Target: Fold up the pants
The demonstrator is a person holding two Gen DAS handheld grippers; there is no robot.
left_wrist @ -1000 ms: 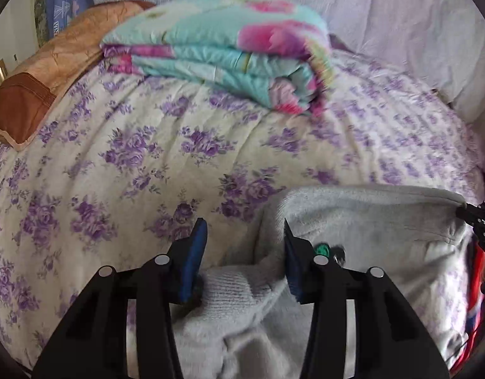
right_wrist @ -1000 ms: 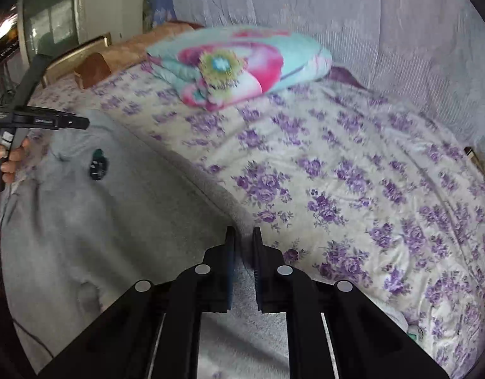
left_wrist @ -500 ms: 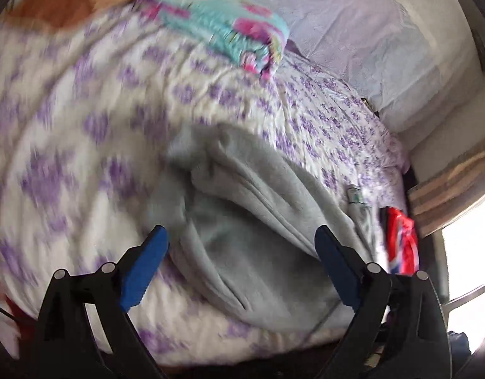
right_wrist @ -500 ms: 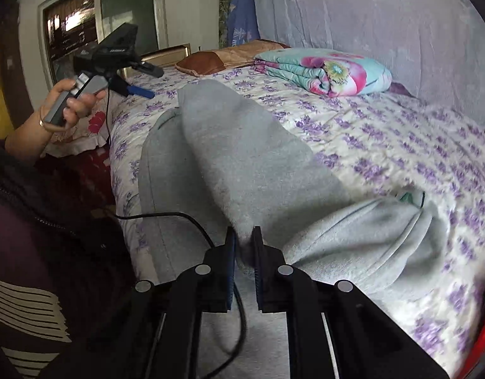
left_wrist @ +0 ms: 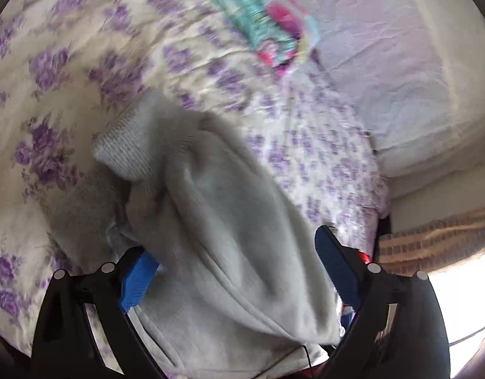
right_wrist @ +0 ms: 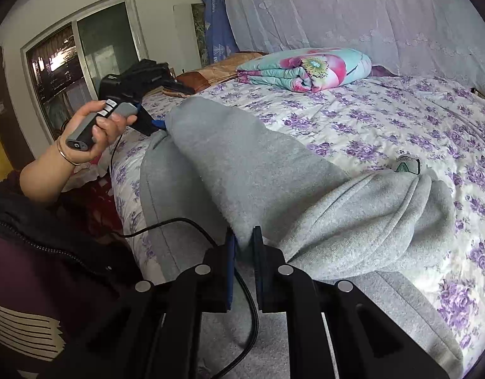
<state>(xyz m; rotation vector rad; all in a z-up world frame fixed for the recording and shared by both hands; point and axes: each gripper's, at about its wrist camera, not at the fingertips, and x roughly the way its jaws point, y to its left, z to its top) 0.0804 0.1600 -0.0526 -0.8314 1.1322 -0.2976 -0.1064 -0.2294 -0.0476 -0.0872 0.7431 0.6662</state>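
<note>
Grey fleece pants (right_wrist: pixel 242 164) lie folded over along the near edge of the bed; they also show in the left wrist view (left_wrist: pixel 229 237). My right gripper (right_wrist: pixel 242 246) is shut on a fold of the grey pants at its near end. My left gripper (left_wrist: pixel 239 265) is open wide, its blue pads on either side of the raised grey fabric, not clamping it. In the right wrist view the left gripper's tip (right_wrist: pixel 154 124) sits at the far end of the pants, held by a hand (right_wrist: pixel 100 132).
The bed (right_wrist: pixel 400 120) has a purple-flowered sheet. A folded teal and pink quilt (right_wrist: pixel 308 69) and a brown pillow (right_wrist: pixel 217 69) lie at its head. A black cable (right_wrist: pixel 179 224) crosses the pants. A window (right_wrist: pixel 68 72) stands at the left.
The left gripper has opened wide, let go of the pants and dropped back down over their far end. The right gripper stays shut on the fabric and has pulled back and turned left.
</note>
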